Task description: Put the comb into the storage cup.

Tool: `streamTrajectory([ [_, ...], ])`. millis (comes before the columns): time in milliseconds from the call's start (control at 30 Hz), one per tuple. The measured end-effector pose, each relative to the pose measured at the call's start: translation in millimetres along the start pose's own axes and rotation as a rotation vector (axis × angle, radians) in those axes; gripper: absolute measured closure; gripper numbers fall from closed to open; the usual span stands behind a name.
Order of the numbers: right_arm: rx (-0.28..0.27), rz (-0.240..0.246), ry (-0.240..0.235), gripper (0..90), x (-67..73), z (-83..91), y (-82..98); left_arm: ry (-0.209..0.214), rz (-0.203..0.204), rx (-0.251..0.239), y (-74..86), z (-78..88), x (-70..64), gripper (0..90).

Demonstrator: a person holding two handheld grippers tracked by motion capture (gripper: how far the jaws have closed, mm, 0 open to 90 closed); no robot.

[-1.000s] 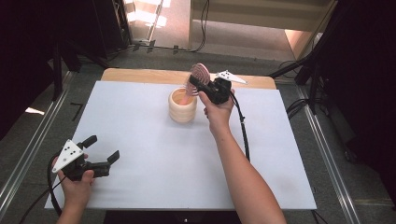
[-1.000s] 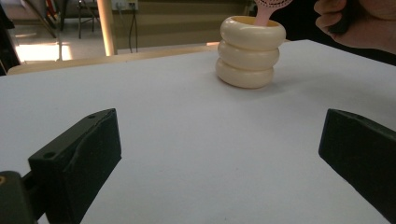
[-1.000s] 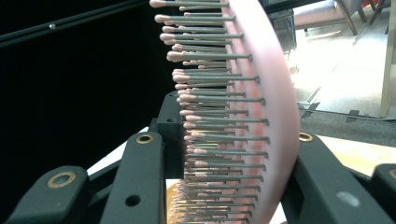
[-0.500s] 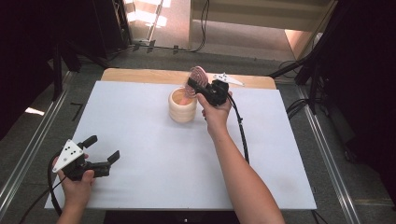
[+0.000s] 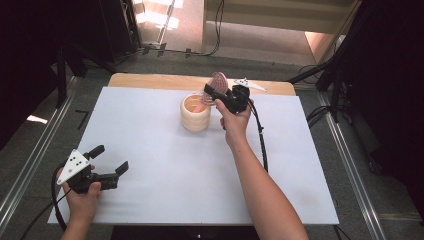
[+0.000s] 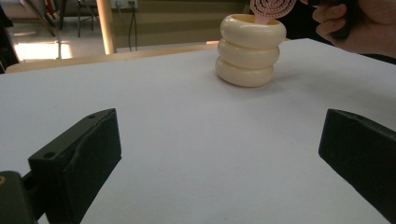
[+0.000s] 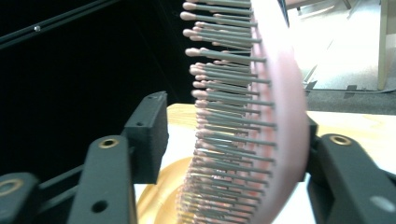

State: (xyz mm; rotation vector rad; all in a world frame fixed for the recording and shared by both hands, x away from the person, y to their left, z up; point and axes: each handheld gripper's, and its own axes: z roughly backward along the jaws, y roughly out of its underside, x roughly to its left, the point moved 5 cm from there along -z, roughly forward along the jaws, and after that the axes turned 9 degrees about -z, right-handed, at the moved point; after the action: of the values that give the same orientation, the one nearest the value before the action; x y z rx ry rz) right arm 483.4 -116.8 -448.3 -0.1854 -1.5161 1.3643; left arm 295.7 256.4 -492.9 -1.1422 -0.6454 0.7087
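- Near the far edge of the surface (image 5: 150, 125), the right claw (image 5: 214, 94) pinches a pink brush (image 5: 218, 81) by its head, handle down in the cup (image 5: 195, 113), probably to stand it upright there.
- Bristles (image 7: 224, 116) face one jaw; its back presses the other.
- By the near left corner, the left claw (image 5: 107, 160) rests with jaws wide apart, empty.

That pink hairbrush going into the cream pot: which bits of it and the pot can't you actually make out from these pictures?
- Hairbrush handle: the pot wall hides it in the high view.
- Brush head top: cut off by the upper edge in the left gripper view; its bristles are blurred in the right gripper view.
- Pot contents: too small in the high view, and the rim hides them in the left gripper view.
- Right gripper grip: unclear whether its jaws clamp the brush.
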Motion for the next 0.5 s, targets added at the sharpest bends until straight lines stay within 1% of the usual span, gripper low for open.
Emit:
streamTrajectory([
  [100,-0.001,-0.004,0.006,37.7,-1.7,2.3,-0.5,-0.001,-0.002,0.003,-0.3,0.3,-0.3,0.0],
  [167,-0.009,-0.006,-0.007,36.4,-3.4,6.8,-1.2,-0.003,-0.004,0.005,0.0,0.0,-0.3,0.0],
  [300,-0.008,0.003,-0.004,33.1,-4.6,10.2,-0.9,-0.001,-0.006,0.004,-0.4,-0.2,-1.1,0.0],
  [367,-0.007,0.010,0.007,28.9,-6.2,12.6,-0.6,0.000,-0.007,0.002,-0.6,-0.3,-1.4,0.0],
  [467,0.003,0.020,0.003,18.3,-7.4,16.0,1.2,0.001,-0.004,0.000,-0.8,-0.1,-1.6,0.0],
  [500,0.006,0.032,-0.022,14.8,-6.8,19.0,2.2,-0.001,-0.004,0.001,-0.8,0.1,-1.4,0.0],
])
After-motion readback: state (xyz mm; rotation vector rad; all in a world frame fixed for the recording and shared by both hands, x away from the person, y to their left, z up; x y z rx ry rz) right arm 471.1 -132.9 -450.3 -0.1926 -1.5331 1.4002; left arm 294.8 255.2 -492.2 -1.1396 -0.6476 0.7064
